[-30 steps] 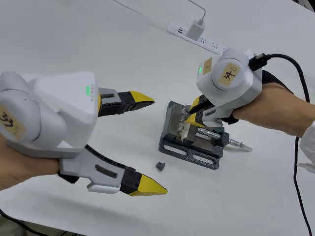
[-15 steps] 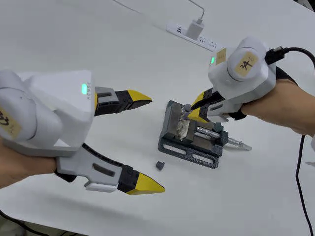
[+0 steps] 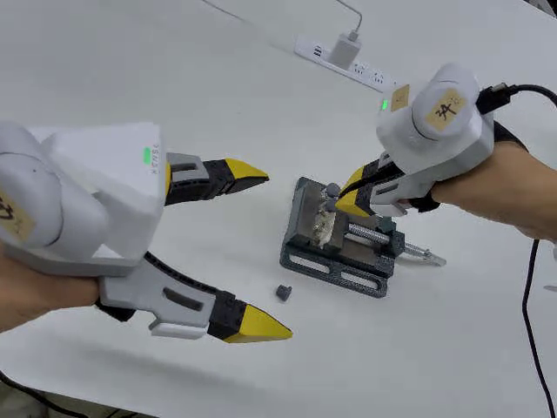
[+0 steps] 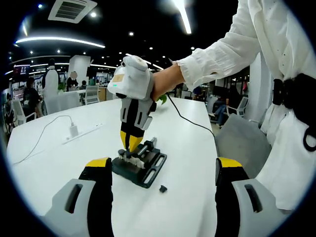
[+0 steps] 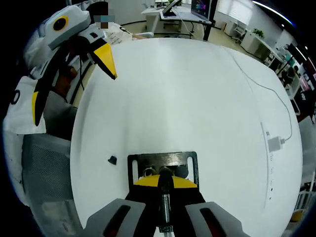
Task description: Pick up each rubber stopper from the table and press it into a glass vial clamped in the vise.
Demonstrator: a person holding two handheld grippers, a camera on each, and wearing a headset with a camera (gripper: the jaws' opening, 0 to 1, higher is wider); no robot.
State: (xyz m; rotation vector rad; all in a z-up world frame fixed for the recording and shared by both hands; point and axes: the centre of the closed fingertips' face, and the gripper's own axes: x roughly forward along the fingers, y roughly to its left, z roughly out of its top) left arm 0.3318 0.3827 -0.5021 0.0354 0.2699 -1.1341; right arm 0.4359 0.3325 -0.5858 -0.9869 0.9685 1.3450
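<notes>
The left tool (image 3: 255, 248) hangs at 9 o'clock in the head view. Its two yellow-tipped black jaws are spread wide, with nothing between them. A green light glows on its white housing beside a line of small grey print too fine to read. A pale yellow sticker with handwritten marks is cut off by the edge of the picture.

The dark grey metal vise (image 3: 338, 248) stands on the white bench (image 3: 174, 78), at about 4 o'clock from the middle of the head view. The clear glass vial (image 3: 320, 228) is clamped upright in it, and a small grey rubber stopper (image 3: 332, 190) sits on top.

The right tool (image 3: 350, 202) points down over the vise from 2 o'clock. Its yellow tips are drawn together just beside that stopper, with nothing visible between them. I cannot tell whether they touch it. Its white body carries a round tan sticker with a black handwritten character I cannot make out, and a green light.

A second dark grey rubber stopper (image 3: 283, 293) lies loose on the bench at 8 o'clock from the vise, near it but apart.

A white power strip (image 3: 348, 68) with a white plug in it lies at 12 o'clock from the vise, well apart.
</notes>
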